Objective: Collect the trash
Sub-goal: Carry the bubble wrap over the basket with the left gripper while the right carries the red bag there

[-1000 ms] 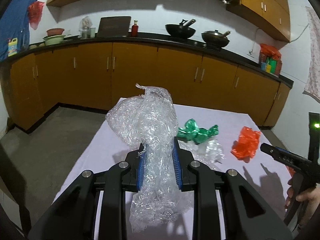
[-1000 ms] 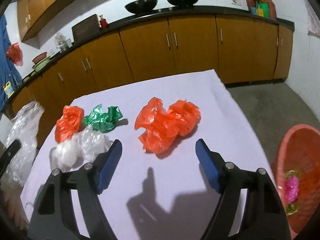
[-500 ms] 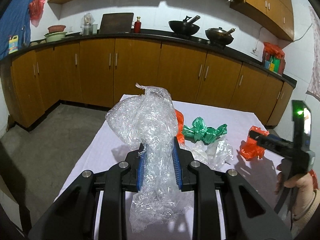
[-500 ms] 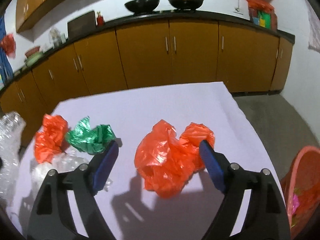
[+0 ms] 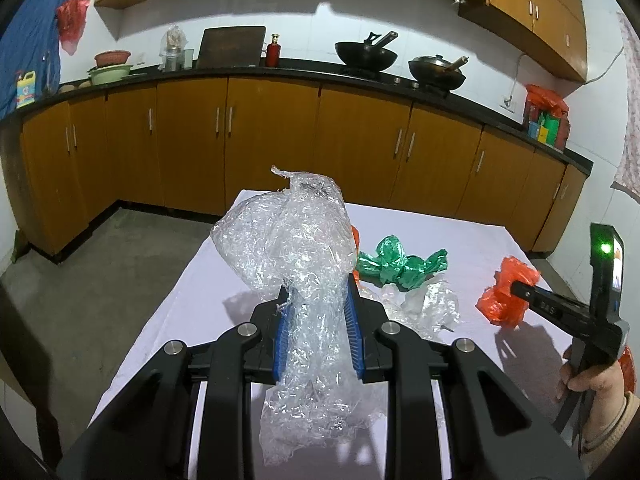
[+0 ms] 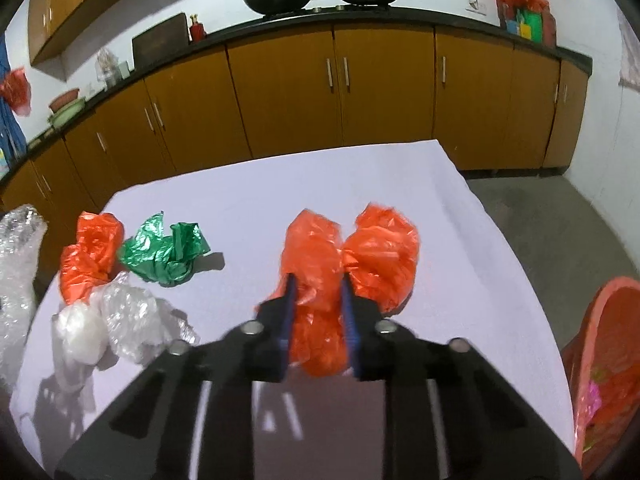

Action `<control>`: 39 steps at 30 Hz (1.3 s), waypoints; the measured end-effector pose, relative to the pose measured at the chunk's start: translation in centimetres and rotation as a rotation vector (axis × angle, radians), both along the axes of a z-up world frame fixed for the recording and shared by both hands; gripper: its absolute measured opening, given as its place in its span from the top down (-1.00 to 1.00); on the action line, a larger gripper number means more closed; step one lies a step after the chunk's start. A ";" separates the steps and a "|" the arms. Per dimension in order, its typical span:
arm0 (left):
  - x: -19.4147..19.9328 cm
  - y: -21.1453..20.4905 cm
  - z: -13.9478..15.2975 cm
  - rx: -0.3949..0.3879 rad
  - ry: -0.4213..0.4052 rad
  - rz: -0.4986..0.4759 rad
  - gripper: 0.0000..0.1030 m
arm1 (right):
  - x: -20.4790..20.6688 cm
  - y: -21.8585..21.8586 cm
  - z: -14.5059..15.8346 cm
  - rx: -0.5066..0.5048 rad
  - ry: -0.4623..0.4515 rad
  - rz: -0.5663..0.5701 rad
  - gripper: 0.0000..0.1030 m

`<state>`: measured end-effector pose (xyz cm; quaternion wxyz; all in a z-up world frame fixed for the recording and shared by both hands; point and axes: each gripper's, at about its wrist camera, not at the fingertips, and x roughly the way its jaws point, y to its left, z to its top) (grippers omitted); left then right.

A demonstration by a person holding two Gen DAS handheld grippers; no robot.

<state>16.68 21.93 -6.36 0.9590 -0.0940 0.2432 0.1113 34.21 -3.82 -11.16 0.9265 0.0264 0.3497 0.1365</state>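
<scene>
Plainly, the left gripper (image 5: 318, 308) is clamped on a crumpled clear plastic sheet (image 5: 296, 248), which billows above the blue pads and hangs crushed below them, hiding much of the table (image 5: 188, 280) beyond. At 1 o'clock from it a small orange bag (image 5: 354, 236) shows only as a sliver behind the sheet. A green foil wrapper (image 5: 400, 266) lies at 2 o'clock, touching a heap of clear wrap (image 5: 424, 306).

In the right wrist view the right gripper (image 6: 318, 312) is closed on a large orange bag (image 6: 348, 256); the frame is motion-blurred, so whether the bag rests on the table or is lifted cannot be told. At 4 o'clock a pink basket (image 6: 600, 320) is cut off by the frame edge, its contents only pink and orange smudges. The small orange bag sits at 9 o'clock, touching the wrapper.
</scene>
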 end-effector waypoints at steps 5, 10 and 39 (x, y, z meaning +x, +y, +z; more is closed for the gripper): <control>-0.5 -0.3 0.4 0.000 -0.015 -0.012 0.51 | -1.7 -2.0 0.4 0.025 -0.017 -0.010 0.69; -0.9 -1.2 1.0 0.002 -0.030 -0.044 0.51 | -3.6 -3.6 1.4 0.046 -0.041 -0.016 0.72; -0.9 -16.4 3.7 -0.044 -0.073 -0.411 0.51 | -15.9 -16.6 8.9 0.059 -0.246 -0.183 0.75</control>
